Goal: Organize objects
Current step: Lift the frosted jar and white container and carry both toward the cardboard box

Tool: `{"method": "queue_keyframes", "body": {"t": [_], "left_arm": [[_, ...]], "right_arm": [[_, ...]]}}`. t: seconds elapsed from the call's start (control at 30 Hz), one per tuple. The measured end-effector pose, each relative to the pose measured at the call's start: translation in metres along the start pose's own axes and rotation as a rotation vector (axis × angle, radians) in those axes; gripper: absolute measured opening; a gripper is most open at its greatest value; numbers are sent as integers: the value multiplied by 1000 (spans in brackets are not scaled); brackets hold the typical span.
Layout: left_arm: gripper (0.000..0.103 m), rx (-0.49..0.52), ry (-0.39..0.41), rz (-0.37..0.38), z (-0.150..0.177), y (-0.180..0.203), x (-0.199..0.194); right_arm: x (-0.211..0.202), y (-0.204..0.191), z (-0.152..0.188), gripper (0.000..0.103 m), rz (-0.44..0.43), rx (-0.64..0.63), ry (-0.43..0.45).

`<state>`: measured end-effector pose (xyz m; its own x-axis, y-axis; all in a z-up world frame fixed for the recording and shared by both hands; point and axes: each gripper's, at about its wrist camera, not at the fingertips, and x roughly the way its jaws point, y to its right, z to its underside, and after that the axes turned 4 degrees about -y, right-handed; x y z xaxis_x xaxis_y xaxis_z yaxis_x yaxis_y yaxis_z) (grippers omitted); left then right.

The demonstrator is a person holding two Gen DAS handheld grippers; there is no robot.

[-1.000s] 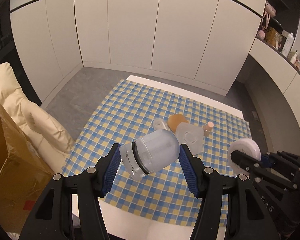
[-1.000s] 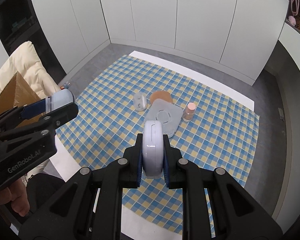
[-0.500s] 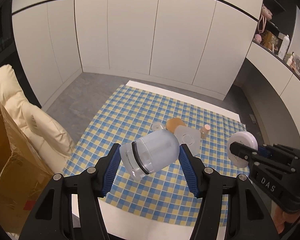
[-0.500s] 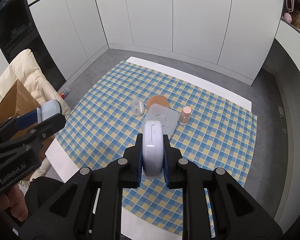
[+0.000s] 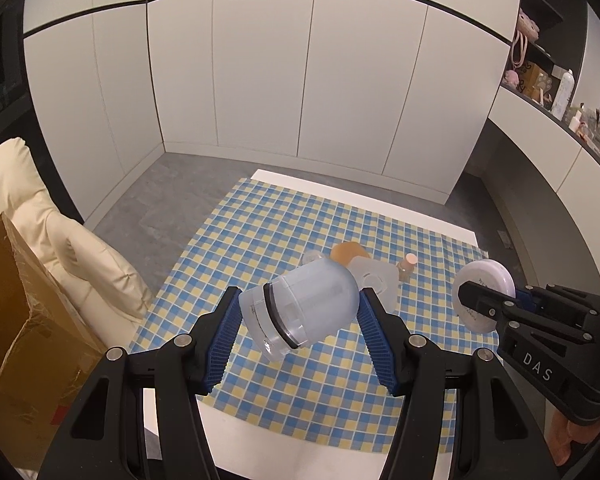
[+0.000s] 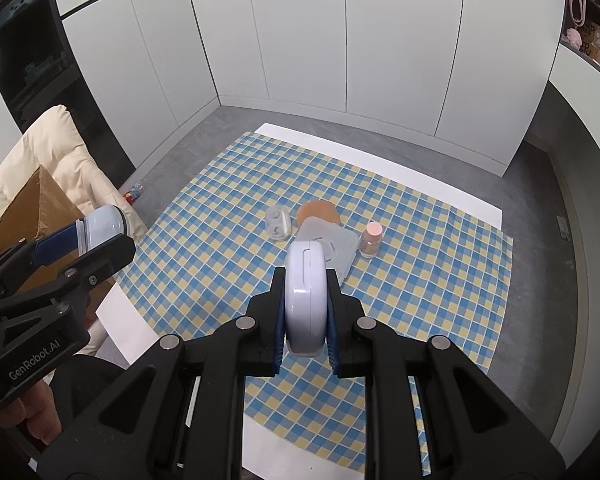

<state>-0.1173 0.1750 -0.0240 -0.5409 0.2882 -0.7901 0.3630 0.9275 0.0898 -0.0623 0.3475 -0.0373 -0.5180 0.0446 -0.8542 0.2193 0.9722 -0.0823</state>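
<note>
The left gripper (image 5: 300, 316) is clamping a frosted jar (image 5: 300, 310) and the right gripper (image 6: 305, 300) is pinching a white disc (image 6: 305, 296) on edge, both hanging above the checked cloth (image 6: 420, 272), so each wants lowering level beside the grey pad (image 6: 340, 244).

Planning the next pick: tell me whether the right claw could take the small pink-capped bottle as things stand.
Probably not yet: the right claw is shut on the round white case, well above the cloth. The pink-capped bottle stands upright with open cloth on its right.
</note>
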Motion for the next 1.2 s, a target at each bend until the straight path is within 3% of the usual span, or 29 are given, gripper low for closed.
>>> {"method": "queue_keyframes", "body": {"t": [0.5,1.2], "left_arm": [[60,-11,-5,-14,2,-12,1],[60,-67,7,-64,8,-57,-9]], "right_arm": [[2,-4,-4,17,-8,3,7],[11,-47,-14,17,-44,-70,15]]}}
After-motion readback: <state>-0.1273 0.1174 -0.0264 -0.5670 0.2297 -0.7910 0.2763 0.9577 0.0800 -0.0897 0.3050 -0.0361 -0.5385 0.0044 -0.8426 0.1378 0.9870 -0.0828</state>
